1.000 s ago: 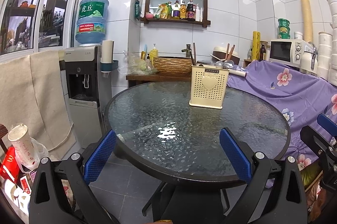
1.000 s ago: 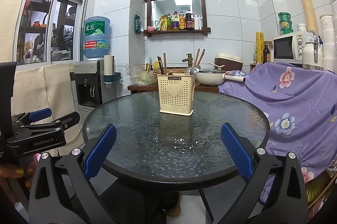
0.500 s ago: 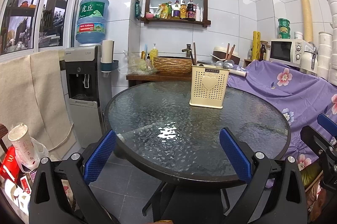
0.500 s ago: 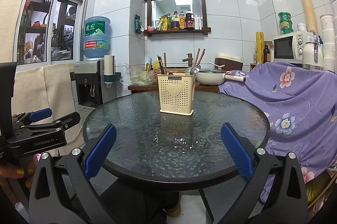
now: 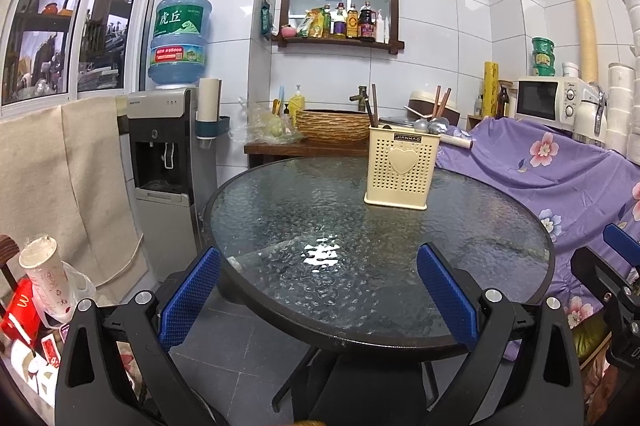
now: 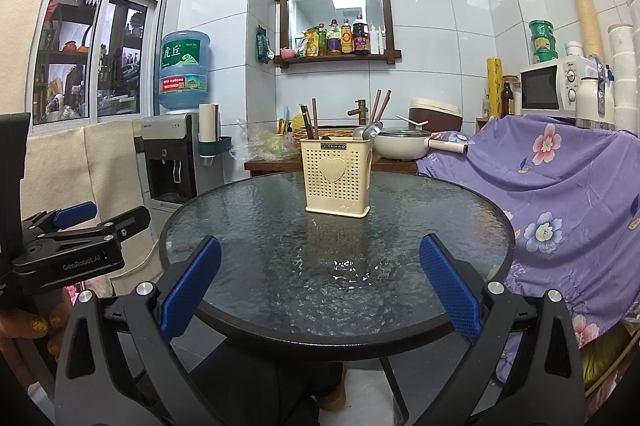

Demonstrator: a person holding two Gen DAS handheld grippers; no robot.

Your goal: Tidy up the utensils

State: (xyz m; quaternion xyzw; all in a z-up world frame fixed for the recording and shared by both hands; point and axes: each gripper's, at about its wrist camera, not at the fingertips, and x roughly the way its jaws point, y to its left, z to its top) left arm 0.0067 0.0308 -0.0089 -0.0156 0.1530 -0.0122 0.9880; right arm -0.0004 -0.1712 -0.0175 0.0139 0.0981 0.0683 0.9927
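Observation:
A cream perforated utensil holder [image 5: 400,167] [image 6: 337,177] with a heart on its front stands upright on the round glass table [image 5: 280,209] [image 6: 440,218], toward the far side. Brown chopsticks [image 6: 310,121] and metal spoons [image 5: 430,125] [image 6: 370,131] stick out of its top. My left gripper [image 5: 320,296] hovers open at the table's near edge, nothing between its blue pads. My right gripper [image 6: 320,284] is also open and empty at the near edge. The left gripper's body [image 6: 76,246] shows at the left of the right wrist view, held by a hand.
A water dispenser [image 5: 166,181] stands left of the table. A wooden counter behind holds a woven basket [image 5: 332,125] and a white pot [image 6: 402,145]. Purple floral cloth [image 6: 560,193] drapes furniture on the right, under a microwave [image 6: 554,89]. Cups and bags [image 5: 40,290] lie on the floor at left.

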